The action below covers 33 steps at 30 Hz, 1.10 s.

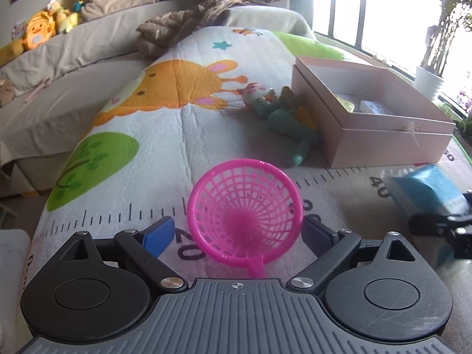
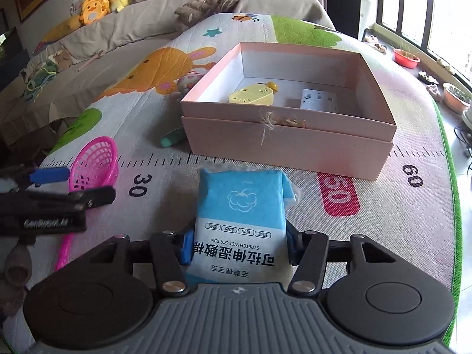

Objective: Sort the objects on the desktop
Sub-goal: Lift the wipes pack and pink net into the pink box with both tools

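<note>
Right claw (image 2: 238, 249): you have it clamped on the blue wipes pack (image 2: 240, 221), pads pressing both long sides low on the pack; the top end sticks out forward.
Left claw (image 1: 238, 233): wide, nothing gripped. The pink strainer (image 1: 244, 209) stands between its fingers, tilted, with its handle toward you; neither pad presses on it.
Box (image 2: 295, 144): pink, open-topped, on the play mat (image 2: 383, 221) straight ahead of the pack, toward the mat's far right corner. It already holds a yellow toy (image 2: 252, 96) and a white socket strip (image 2: 318, 98).
Step in hand: likely carrying the pack to the box.
Doing it well: lift until the pack clears the near wall, then move forward. Aim for the bare floor of the box in front of the socket strip. Keep the pack level; it is soft and may sag out of a low grip.
Watch: green toy (image 2: 172, 137) lying just beside the box's left corner; keep your left claw out of the right one's path.
</note>
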Each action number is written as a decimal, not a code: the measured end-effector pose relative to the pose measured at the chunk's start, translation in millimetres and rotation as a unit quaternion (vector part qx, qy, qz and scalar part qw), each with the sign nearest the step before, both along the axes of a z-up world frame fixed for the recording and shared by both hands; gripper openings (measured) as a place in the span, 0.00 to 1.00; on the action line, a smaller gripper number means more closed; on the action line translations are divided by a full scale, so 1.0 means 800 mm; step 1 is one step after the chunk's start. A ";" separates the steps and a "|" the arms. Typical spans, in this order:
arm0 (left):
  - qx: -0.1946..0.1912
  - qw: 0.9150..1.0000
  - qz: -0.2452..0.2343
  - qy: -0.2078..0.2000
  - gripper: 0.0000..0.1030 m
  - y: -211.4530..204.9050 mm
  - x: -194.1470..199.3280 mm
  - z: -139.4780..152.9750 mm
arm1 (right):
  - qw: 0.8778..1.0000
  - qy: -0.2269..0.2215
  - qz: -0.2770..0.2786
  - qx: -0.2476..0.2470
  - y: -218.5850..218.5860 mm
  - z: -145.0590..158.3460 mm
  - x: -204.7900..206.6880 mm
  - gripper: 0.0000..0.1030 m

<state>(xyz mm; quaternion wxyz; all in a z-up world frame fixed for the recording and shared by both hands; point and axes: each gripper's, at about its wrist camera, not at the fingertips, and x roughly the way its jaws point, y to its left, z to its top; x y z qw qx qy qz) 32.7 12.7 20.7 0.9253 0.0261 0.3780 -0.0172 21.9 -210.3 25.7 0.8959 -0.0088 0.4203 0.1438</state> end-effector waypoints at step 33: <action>-0.018 0.996 -0.083 0.001 0.98 -0.092 0.076 0.052 | 0.990 -0.125 -0.062 0.014 -0.109 0.106 0.137 0.51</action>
